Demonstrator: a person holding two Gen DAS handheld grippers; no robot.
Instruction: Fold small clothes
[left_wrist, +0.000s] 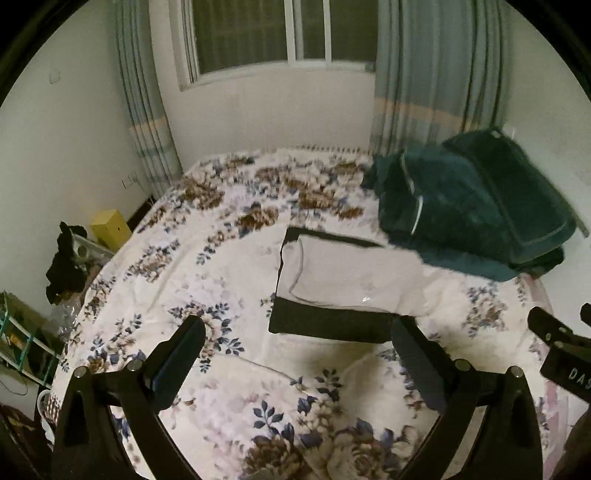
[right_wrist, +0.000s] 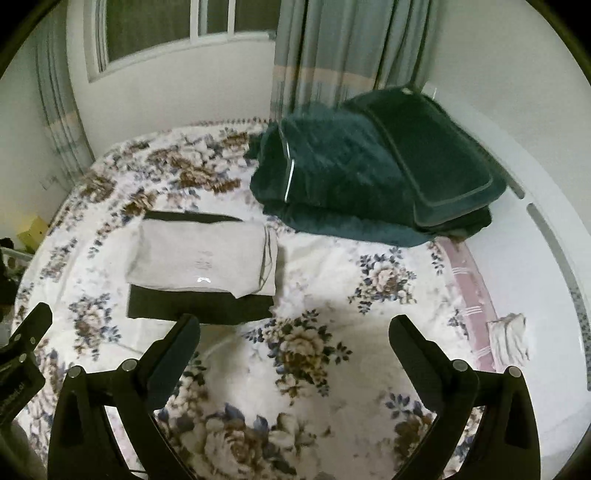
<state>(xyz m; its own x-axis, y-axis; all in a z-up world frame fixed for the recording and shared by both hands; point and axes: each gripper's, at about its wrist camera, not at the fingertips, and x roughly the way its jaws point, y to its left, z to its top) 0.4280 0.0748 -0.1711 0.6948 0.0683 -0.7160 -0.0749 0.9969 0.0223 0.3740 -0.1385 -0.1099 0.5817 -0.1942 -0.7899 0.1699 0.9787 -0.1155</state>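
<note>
A folded light grey garment (left_wrist: 343, 275) lies on top of a folded black garment (left_wrist: 332, 323) on the floral bedspread (left_wrist: 221, 258). The stack also shows in the right wrist view, grey (right_wrist: 201, 258) over black (right_wrist: 199, 306). My left gripper (left_wrist: 299, 332) is open and empty, hovering just in front of the stack's near edge. My right gripper (right_wrist: 295, 328) is open and empty, above bare bedspread (right_wrist: 332, 280) to the right of the stack. The right gripper's body shows at the right edge of the left wrist view (left_wrist: 561, 347).
A pile of dark teal bedding with a pillow (left_wrist: 472, 206) (right_wrist: 376, 173) sits at the far right of the bed. A window and curtains (left_wrist: 424, 74) stand behind. Clutter, a yellow box (left_wrist: 109, 225) and a shelf lie left of the bed. A white headboard (right_wrist: 535, 240) runs along the right.
</note>
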